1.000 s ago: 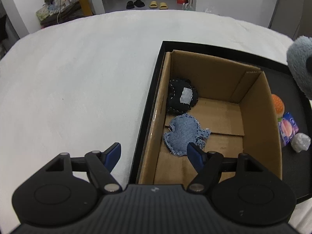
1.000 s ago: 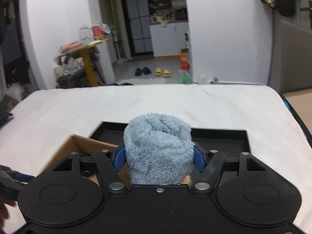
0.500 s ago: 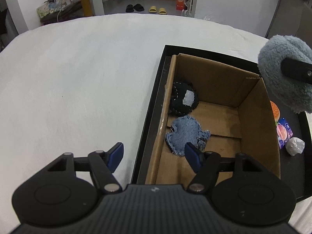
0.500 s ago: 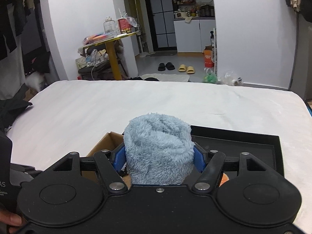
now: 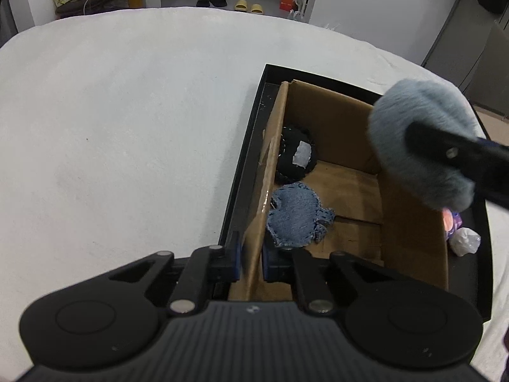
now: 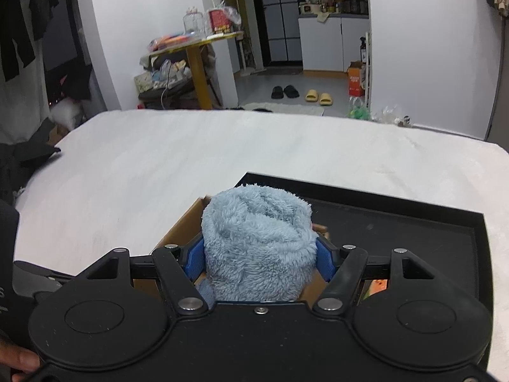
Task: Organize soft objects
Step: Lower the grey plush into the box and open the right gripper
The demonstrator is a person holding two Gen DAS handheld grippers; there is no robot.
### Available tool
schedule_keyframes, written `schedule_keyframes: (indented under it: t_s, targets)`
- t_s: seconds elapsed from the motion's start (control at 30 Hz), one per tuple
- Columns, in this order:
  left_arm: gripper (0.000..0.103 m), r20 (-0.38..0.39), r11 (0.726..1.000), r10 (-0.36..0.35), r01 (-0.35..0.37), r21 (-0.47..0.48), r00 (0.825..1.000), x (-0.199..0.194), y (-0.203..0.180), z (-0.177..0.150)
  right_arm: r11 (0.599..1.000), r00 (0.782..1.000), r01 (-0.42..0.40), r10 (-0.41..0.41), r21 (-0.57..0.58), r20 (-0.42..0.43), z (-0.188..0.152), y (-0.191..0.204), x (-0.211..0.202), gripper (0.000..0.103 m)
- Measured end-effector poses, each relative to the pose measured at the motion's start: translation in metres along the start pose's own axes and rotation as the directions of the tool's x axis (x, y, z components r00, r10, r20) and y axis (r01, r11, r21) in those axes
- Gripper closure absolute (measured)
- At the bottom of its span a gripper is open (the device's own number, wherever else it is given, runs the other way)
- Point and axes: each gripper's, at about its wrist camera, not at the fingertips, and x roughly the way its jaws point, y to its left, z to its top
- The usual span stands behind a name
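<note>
Fleece roll sits pinched between the right hand-held gripper pads, up in the air over the box's right wall, not yet inside. Risk: letting go here could bounce it off the rim onto the tray. Left hand-held gripper is nearly closed, clamping the box's left wall; a tug could shift the box.

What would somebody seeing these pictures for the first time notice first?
Probably the fluffy blue-grey towel roll clamped in the right gripper, held above the cardboard box. Next, the left gripper pinching the box's near-left wall. Inside the box lie a denim patch and a black round pad, all within a black tray.
</note>
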Motion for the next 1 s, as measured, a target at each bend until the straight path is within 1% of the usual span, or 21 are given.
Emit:
schedule_keyframes:
  t_s: [0.17,0.2,0.23,0.27,0.37,0.47,0.7,0.73,0.8,0.93,1.0]
  targets:
    - [0.092,-0.011,1.0,-0.022,0.022,-0.016,1.0,0.0,0.005,0.0,0.999,1.0,-0.014,0.013,-0.03,-0.021,-0.002,0.015,0.006,0.036]
    - [0.092,-0.014,0.999,-0.024,0.024,-0.021,1.0,0.001,0.006,0.0,0.999,1.0,-0.017,0.016,-0.029,-0.026,-0.003,0.017,0.007,0.033]
    - [0.091,-0.017,0.999,-0.028,0.027,-0.025,0.999,0.001,0.008,0.001,0.999,0.999,-0.017,0.016,-0.027,-0.033,-0.003,0.019,0.008,0.032]
    - [0.091,-0.019,0.999,-0.031,0.03,-0.028,0.999,0.001,0.01,0.002,1.0,0.999,-0.011,0.01,-0.029,-0.039,-0.003,0.02,0.01,0.028]
    - [0.091,-0.019,0.999,-0.033,0.033,-0.02,0.999,0.002,0.009,0.005,0.999,0.999,-0.01,0.007,-0.05,-0.05,-0.004,0.025,0.01,0.025]
    - [0.09,-0.018,0.999,-0.035,0.035,-0.025,0.999,0.001,0.008,0.006,0.999,0.999,-0.007,0.005,-0.047,-0.044,-0.005,0.024,0.005,0.02]
    - [0.089,0.002,1.0,-0.004,0.004,-0.009,1.0,-0.008,0.003,0.001,1.0,1.0,0.008,-0.008,0.0,-0.03,-0.009,0.014,-0.004,0.02]
    - [0.088,0.006,1.0,0.004,-0.004,-0.003,1.0,-0.01,0.002,0.001,1.0,1.0,0.01,-0.01,0.002,-0.025,-0.009,0.013,-0.004,0.019]
    - [0.088,0.007,1.0,0.015,-0.015,0.003,1.0,-0.012,0.0,0.0,1.0,1.0,0.019,-0.019,0.007,-0.011,-0.008,0.011,-0.008,0.012]
    - [0.087,-0.004,0.999,0.034,-0.034,-0.001,0.999,-0.014,-0.002,0.0,0.999,1.0,0.029,-0.029,0.03,0.006,-0.01,0.005,-0.014,0.01]
    - [0.082,-0.009,0.999,0.043,-0.043,0.006,0.999,-0.014,-0.005,0.001,0.998,0.999,0.039,-0.04,0.042,0.004,-0.012,0.001,-0.016,0.008]
